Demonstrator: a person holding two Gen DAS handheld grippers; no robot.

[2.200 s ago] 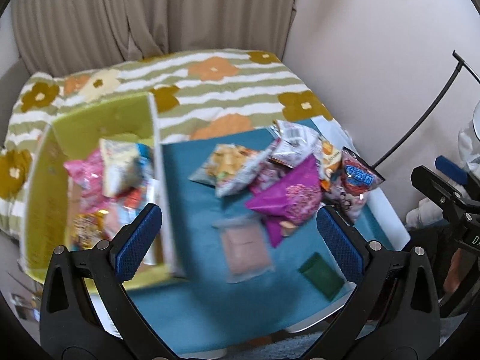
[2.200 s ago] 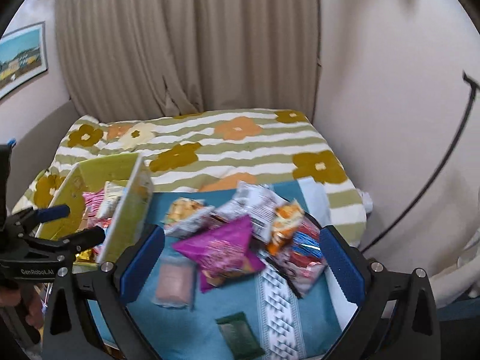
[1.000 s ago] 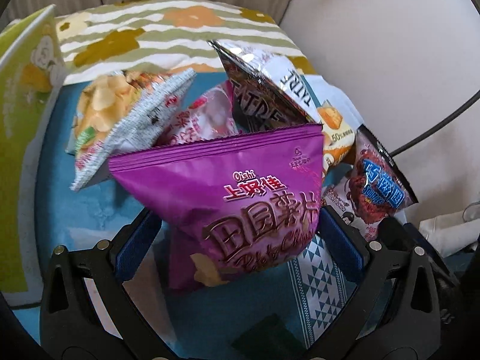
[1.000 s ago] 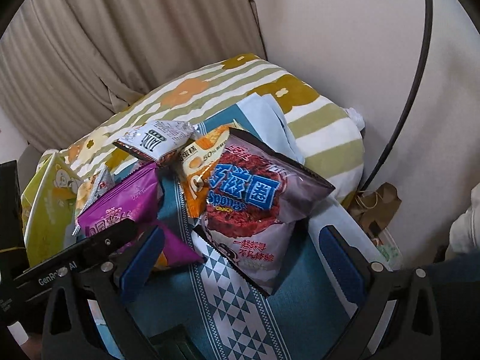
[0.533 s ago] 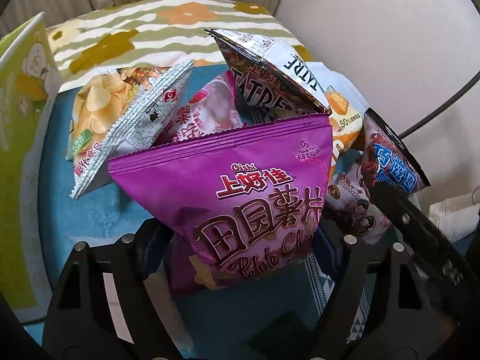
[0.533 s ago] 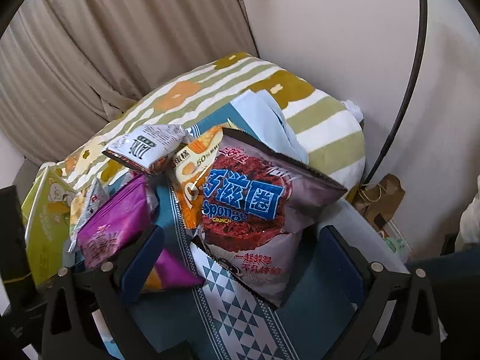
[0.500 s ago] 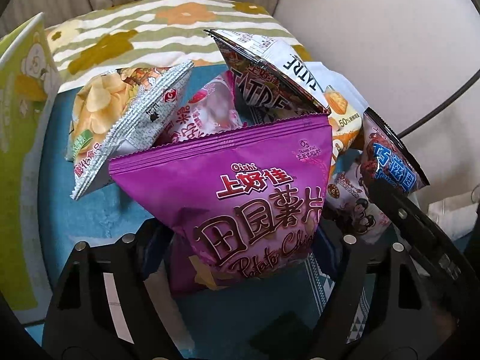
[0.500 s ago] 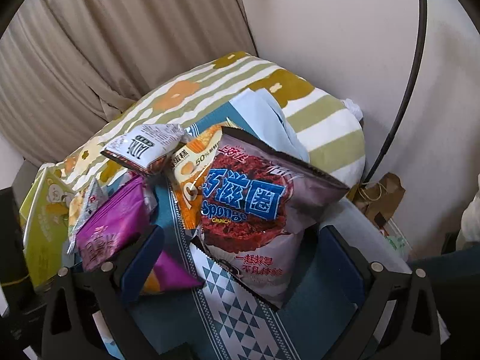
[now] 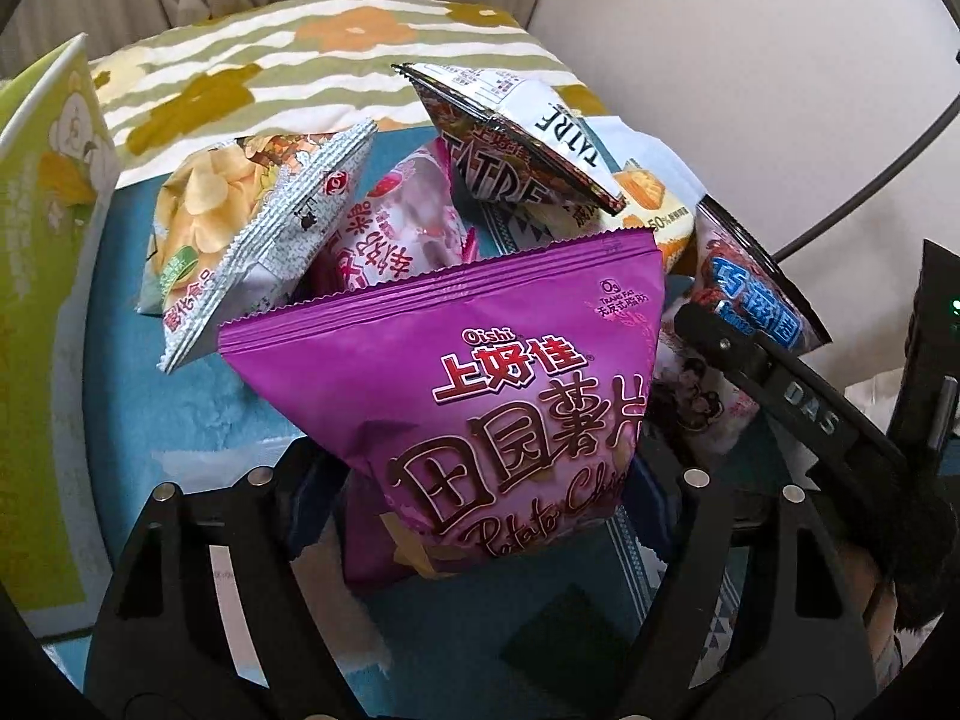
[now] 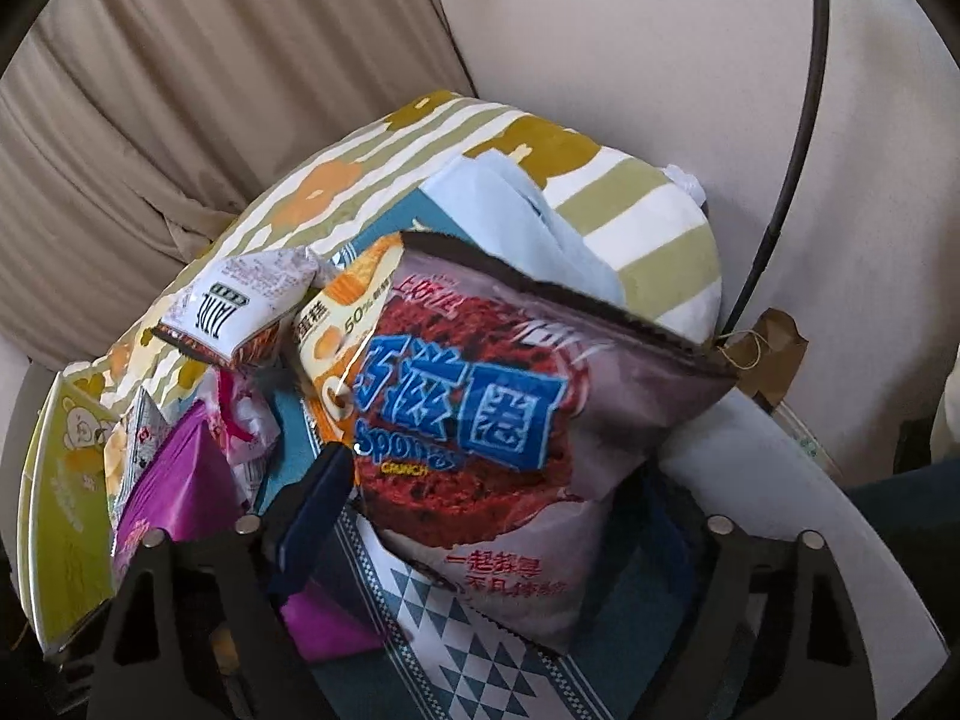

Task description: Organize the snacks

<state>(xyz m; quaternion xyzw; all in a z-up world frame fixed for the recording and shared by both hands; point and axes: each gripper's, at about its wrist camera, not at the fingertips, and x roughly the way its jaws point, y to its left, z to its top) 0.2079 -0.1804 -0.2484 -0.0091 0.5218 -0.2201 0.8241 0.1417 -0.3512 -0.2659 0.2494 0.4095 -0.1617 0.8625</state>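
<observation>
On teal cloth, left gripper [image 9: 480, 498] clamps purple bag [image 9: 480, 396] (right gripper [image 10: 480, 516] squeezing Sponge bag [image 10: 498, 450]).

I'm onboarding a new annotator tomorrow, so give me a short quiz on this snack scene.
1. True or false: the purple chip bag sits between the left tool's fingers.
2. Which bag is in the right tool? A: orange cracker bag. B: bag with blue lettering. C: silver bag.
3. What stands at the left edge of the left wrist view?
Key: 1 true. 2 B. 3 the yellow-green box. Both tools' jaws have just been closing, each on its bag.
</observation>
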